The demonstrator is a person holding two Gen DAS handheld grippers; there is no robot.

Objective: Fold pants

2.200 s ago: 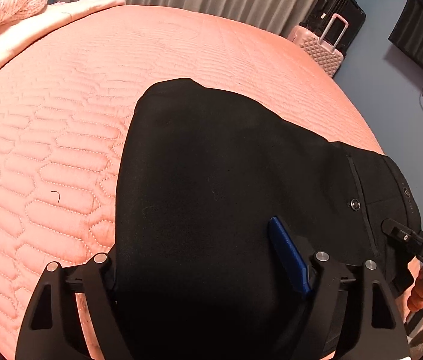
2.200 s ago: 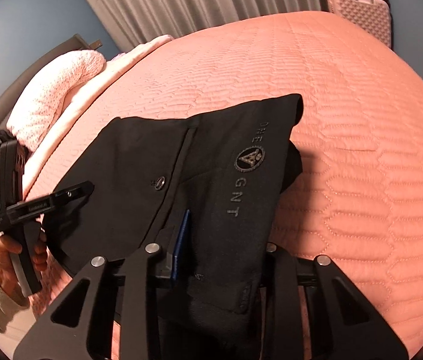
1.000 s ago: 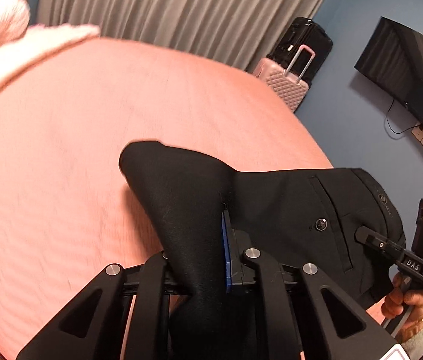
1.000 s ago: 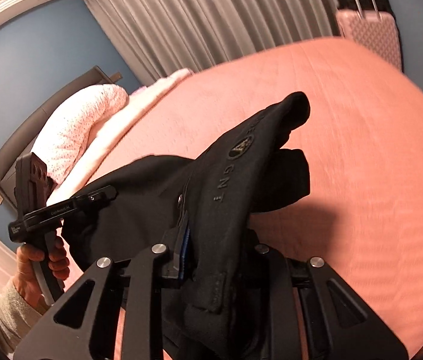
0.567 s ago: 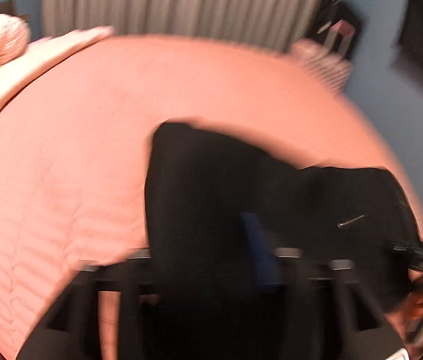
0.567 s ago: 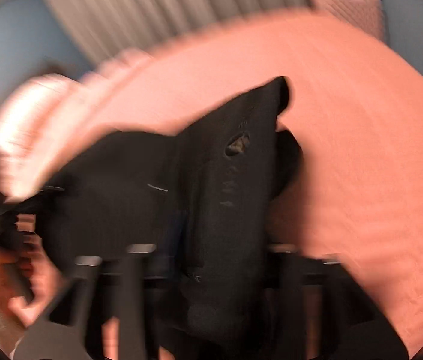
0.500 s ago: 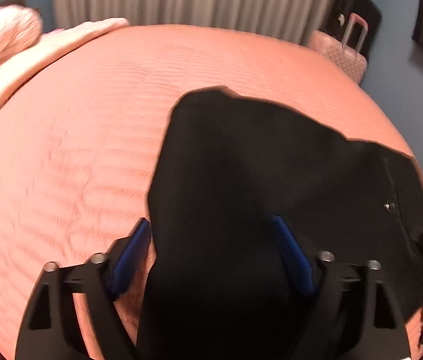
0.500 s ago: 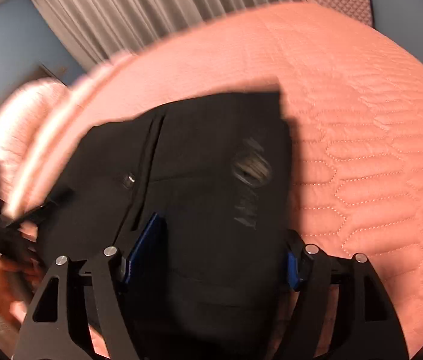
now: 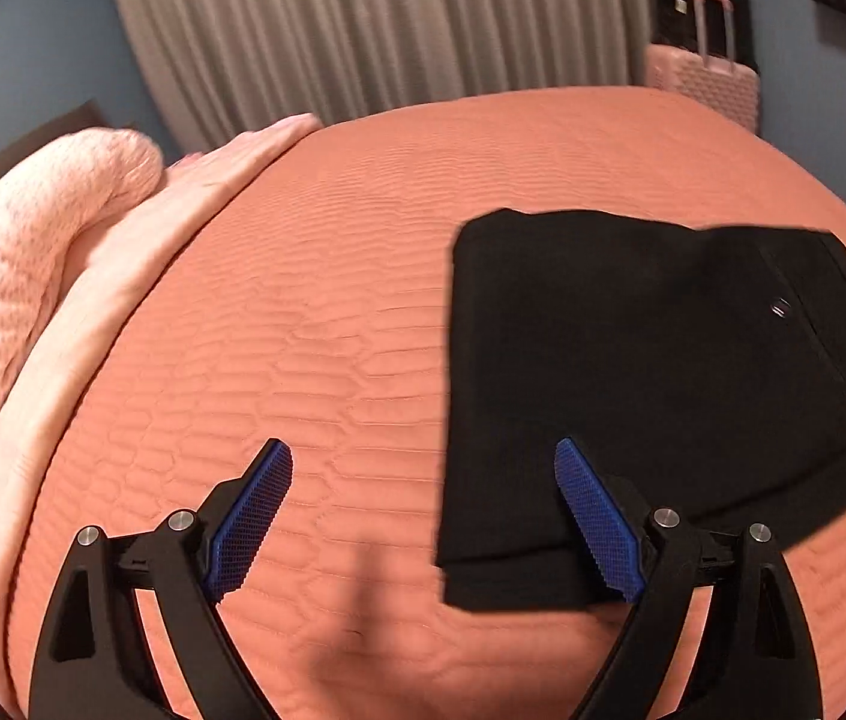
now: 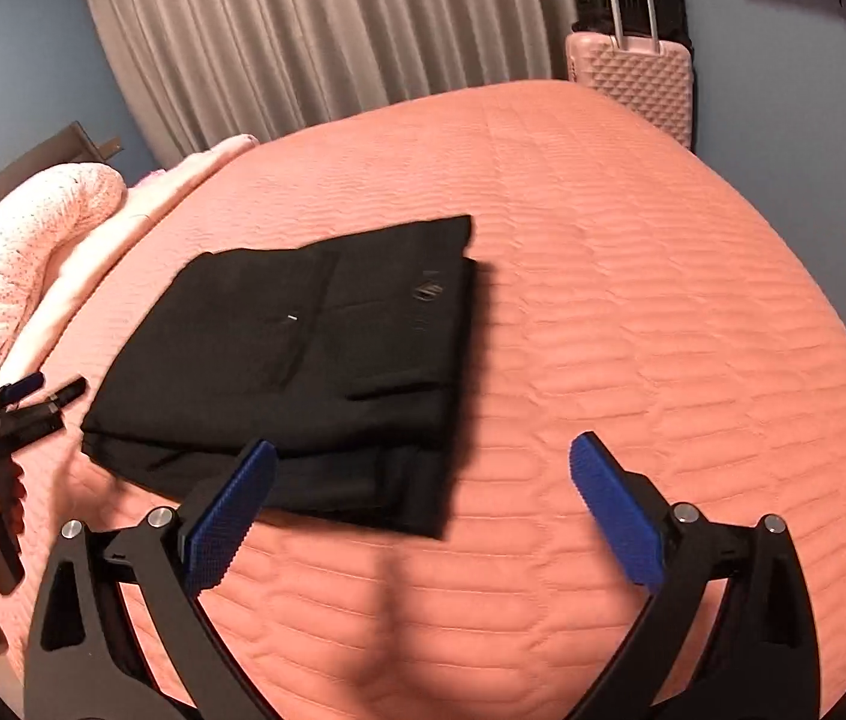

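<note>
Now the black pants [image 10: 327, 360] lie folded into a flat rectangle on the salmon quilted bedspread [image 10: 633, 300], a small logo on the top layer and a metal snap showing. Both grippers hover above the bed with jaws opening and nothing between them: the left gripper [image 9: 423, 516] beside the fold's near edge, the right gripper [image 10: 420, 510] likewise. Behind stand grey curtains [image 10: 333, 30], a pink suitcase [image 10: 633, 84] and blue walls.

The bed [image 10: 633, 300] carries folded black pants [image 10: 315, 360] ahead-left of the right gripper [image 10: 423, 498], pink bedding [image 10: 39, 240] farther left.
</note>
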